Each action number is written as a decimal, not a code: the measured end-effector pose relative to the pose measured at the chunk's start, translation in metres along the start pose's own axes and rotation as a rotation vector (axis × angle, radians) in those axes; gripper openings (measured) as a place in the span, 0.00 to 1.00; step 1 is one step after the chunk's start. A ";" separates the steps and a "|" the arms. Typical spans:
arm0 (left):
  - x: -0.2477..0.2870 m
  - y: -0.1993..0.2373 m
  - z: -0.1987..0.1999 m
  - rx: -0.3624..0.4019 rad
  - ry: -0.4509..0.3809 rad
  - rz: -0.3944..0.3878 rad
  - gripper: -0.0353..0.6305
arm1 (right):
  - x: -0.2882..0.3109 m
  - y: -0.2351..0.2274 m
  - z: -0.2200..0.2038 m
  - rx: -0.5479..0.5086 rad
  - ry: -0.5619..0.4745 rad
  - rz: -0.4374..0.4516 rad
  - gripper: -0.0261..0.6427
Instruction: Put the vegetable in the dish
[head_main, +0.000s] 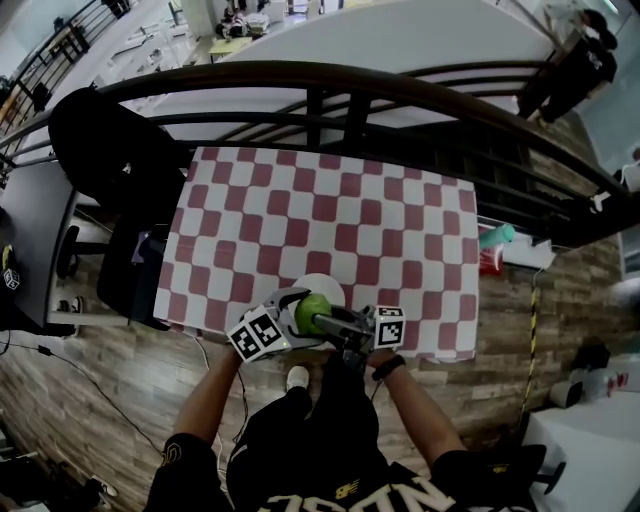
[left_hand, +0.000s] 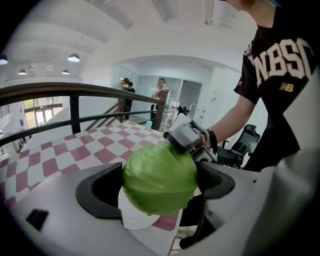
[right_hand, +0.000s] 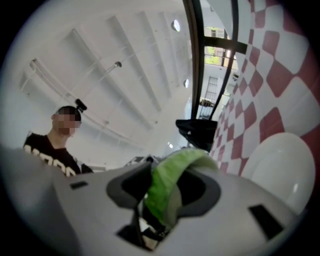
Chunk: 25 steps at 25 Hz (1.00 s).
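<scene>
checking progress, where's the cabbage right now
In the head view the cabbage is at the near edge of the table, over the dish, gripped by the right gripper, between the left gripper's open jaws.

Dish (head_main: 322, 284) on the table (head_main: 330, 200) at its 6 o'clock edge; vegetable (head_main: 311, 312) over the dish's 6 o'clock rim, left gripper (head_main: 291, 319) at 8 o'clock, right gripper (head_main: 331, 322) at 4 o'clock, railing (head_main: 330, 75) behind at 12.
</scene>
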<state>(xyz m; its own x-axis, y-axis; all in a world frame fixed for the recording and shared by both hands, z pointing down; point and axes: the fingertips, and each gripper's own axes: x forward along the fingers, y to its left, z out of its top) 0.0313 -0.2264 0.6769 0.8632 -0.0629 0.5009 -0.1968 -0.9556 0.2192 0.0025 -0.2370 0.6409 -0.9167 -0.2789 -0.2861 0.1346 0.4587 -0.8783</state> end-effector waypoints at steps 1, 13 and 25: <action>0.001 0.005 -0.004 -0.008 0.013 0.009 0.77 | 0.001 -0.007 0.000 -0.007 0.010 -0.033 0.27; 0.018 0.037 -0.045 0.037 0.297 0.094 0.76 | -0.064 -0.050 0.023 -0.373 0.091 -0.488 0.49; 0.067 0.047 -0.077 0.263 0.668 0.047 0.76 | -0.106 -0.027 0.042 -0.420 -0.085 -0.588 0.49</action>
<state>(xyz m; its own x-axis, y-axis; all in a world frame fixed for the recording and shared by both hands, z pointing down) 0.0442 -0.2537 0.7852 0.3707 0.0032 0.9288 -0.0356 -0.9992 0.0176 0.1122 -0.2549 0.6790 -0.7585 -0.6354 0.1446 -0.5427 0.4931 -0.6800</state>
